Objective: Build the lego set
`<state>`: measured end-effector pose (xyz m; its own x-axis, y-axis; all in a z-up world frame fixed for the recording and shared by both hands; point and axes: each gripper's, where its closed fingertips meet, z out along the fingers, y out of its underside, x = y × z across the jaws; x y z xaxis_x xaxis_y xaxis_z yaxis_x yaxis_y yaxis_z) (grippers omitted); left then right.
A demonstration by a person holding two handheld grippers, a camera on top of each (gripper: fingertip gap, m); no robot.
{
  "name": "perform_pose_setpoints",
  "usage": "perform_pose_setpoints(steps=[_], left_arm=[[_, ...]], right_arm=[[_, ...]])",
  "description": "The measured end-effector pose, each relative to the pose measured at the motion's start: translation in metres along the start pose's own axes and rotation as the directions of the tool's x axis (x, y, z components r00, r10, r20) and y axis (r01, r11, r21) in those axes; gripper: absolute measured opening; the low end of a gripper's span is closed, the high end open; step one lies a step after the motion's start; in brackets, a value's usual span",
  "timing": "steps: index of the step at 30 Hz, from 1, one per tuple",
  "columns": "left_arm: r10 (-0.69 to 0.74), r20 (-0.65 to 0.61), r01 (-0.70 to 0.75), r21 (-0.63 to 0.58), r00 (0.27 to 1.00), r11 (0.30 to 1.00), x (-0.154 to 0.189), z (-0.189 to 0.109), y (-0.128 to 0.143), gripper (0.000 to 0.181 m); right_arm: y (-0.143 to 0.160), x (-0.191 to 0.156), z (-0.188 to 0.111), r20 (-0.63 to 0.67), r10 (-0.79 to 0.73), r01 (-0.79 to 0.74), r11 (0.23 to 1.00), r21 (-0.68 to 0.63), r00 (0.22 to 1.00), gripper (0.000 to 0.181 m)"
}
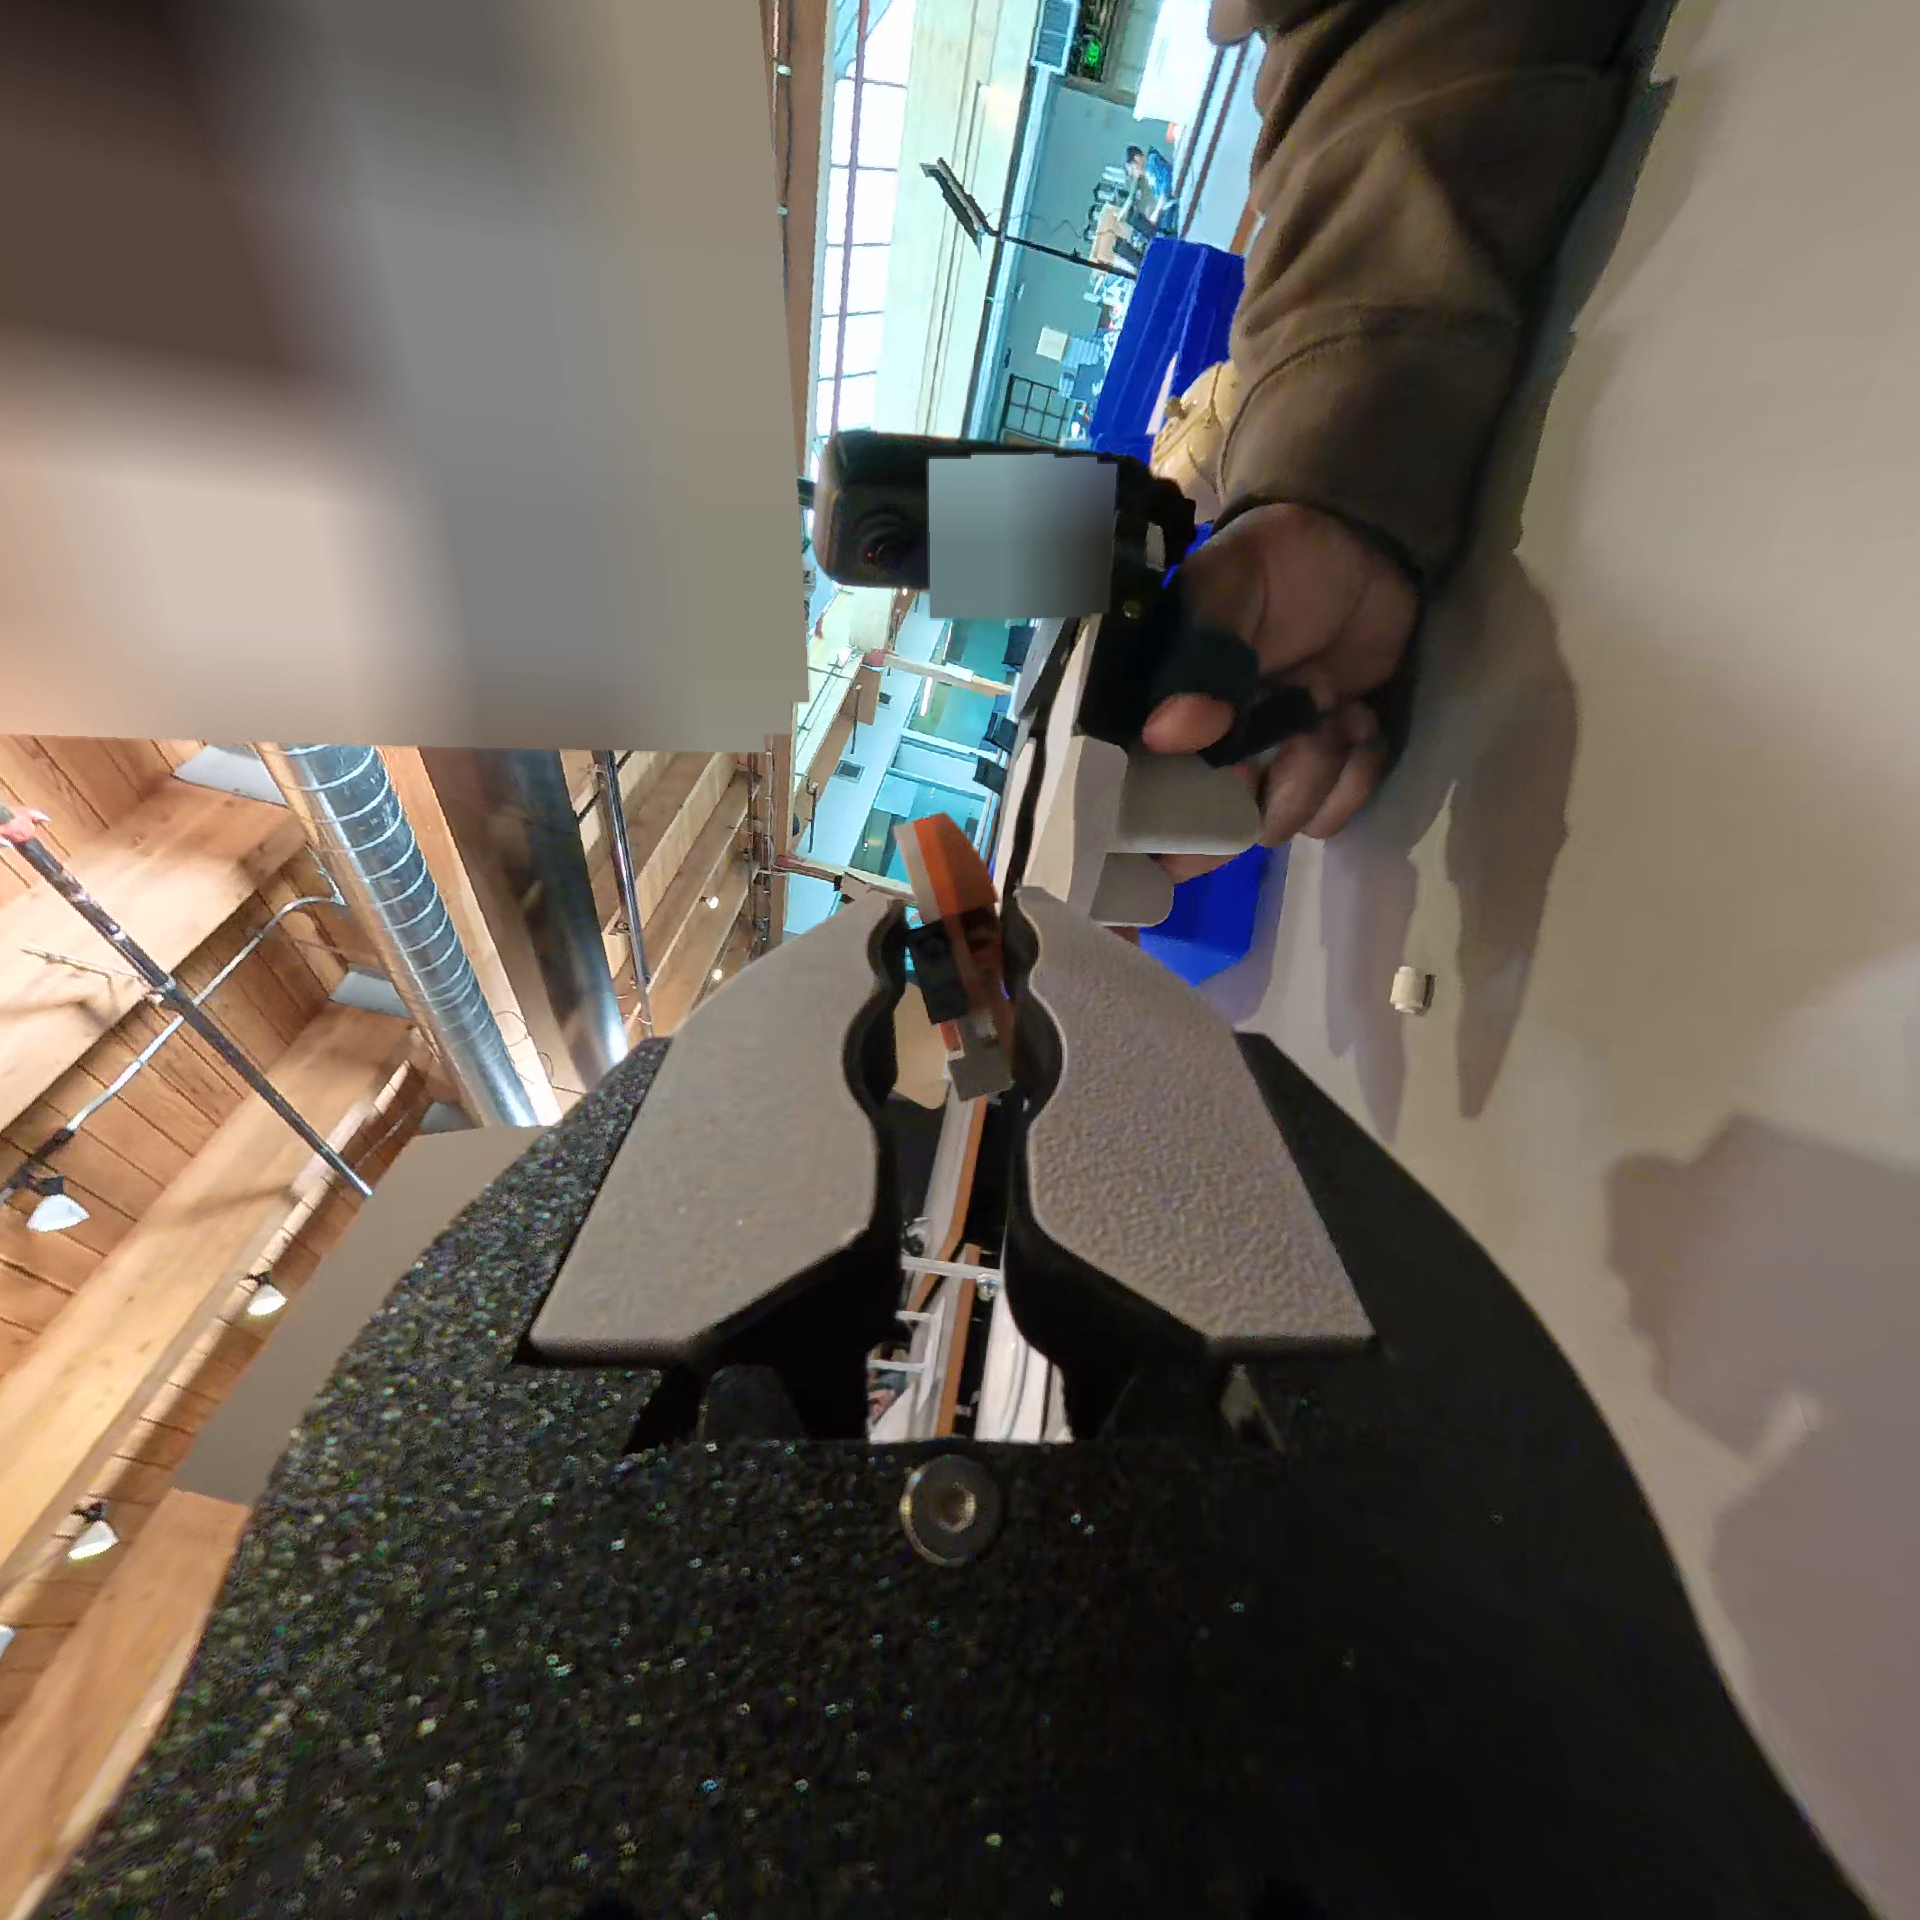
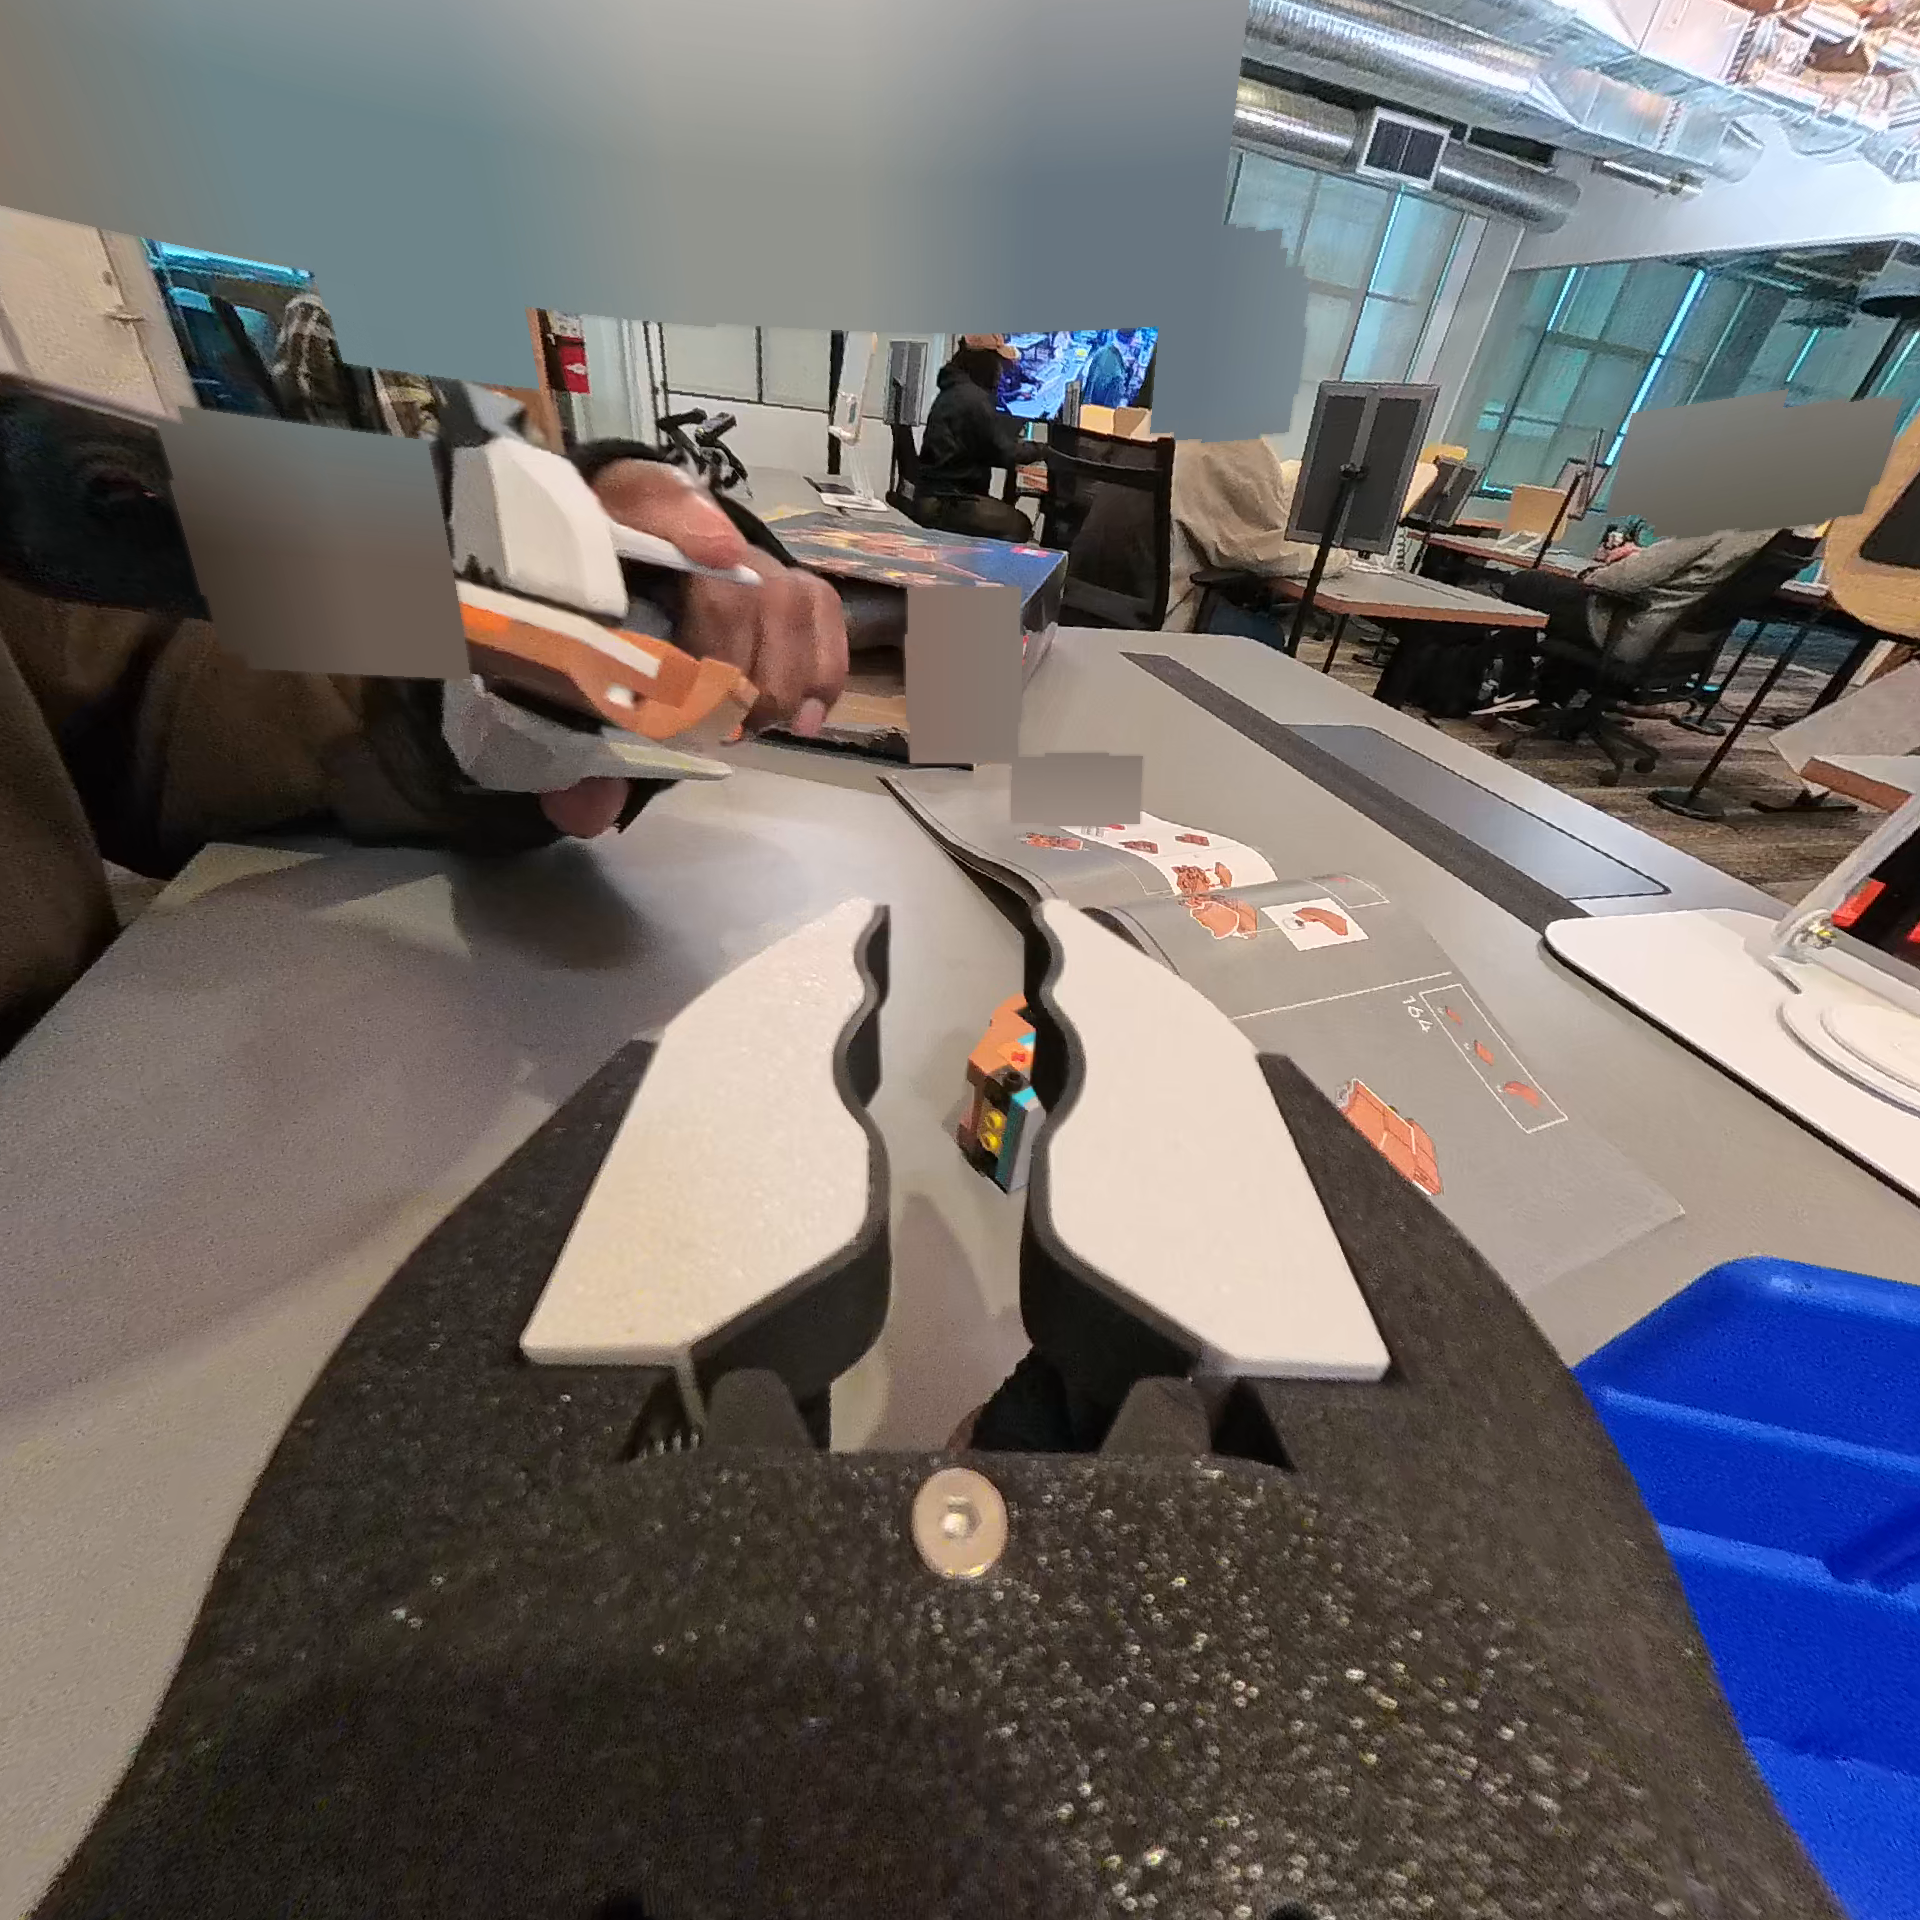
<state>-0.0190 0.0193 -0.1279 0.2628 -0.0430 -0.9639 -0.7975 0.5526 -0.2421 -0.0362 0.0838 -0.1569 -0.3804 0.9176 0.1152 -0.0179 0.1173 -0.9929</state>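
Right gripper [image 2: 956, 914]: jaws narrowly parted and empty, hovering low over the grey table [image 2: 312, 1039] with a small orange-teal lego sub-assembly [image 2: 1000, 1107] lying on the table between its fingers; judged light, rigid, prone to popping apart, so best pinched across its flat side walls. Farther off, left gripper [image 1: 951, 925], rolled sideways and raised off the table, clamps an orange-white-black lego assembly [image 1: 961, 966] near its middle.
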Motion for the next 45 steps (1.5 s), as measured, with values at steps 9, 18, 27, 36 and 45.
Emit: perform_pose_setpoints(steps=[9, 18, 27, 36, 45], left_arm=[[0.078, -0.028, -0.079, -0.01, 0.997, 0.997, 0.007, 0.002, -0.003, 0.017], [0.044, -0.046, -0.044, -0.016, 0.998, 0.999, 0.01, 0.002, 0.001, 0.017], [-0.028, -0.135, 0.025, -0.027, 0.99, 0.999, 0.029, 0.005, 0.008, 0.017], [-0.015, -0.157, 0.01, -0.034, 0.988, 0.999, 0.035, 0.005, 0.009, 0.017], [0.004, -0.148, -0.009, -0.036, 0.989, 0.999, 0.034, 0.005, 0.008, 0.017]], right_arm=[[0.009, 0.007, 0.0, -0.019, 0.026, -0.027, 0.997, -0.068, 0.999, 0.022], [0.045, 0.01, -0.006, 0.006, 0.037, -0.033, 0.943, -0.331, 0.999, 0.02], [0.066, -0.003, -0.012, 0.108, 0.037, 0.018, 0.884, -0.468, 0.993, 0.018], [0.078, -0.014, -0.015, 0.183, 0.05, 0.055, 0.848, -0.527, 0.982, 0.016], [0.081, -0.018, -0.015, 0.211, 0.042, 0.08, 0.839, -0.538, 0.977, 0.014]])
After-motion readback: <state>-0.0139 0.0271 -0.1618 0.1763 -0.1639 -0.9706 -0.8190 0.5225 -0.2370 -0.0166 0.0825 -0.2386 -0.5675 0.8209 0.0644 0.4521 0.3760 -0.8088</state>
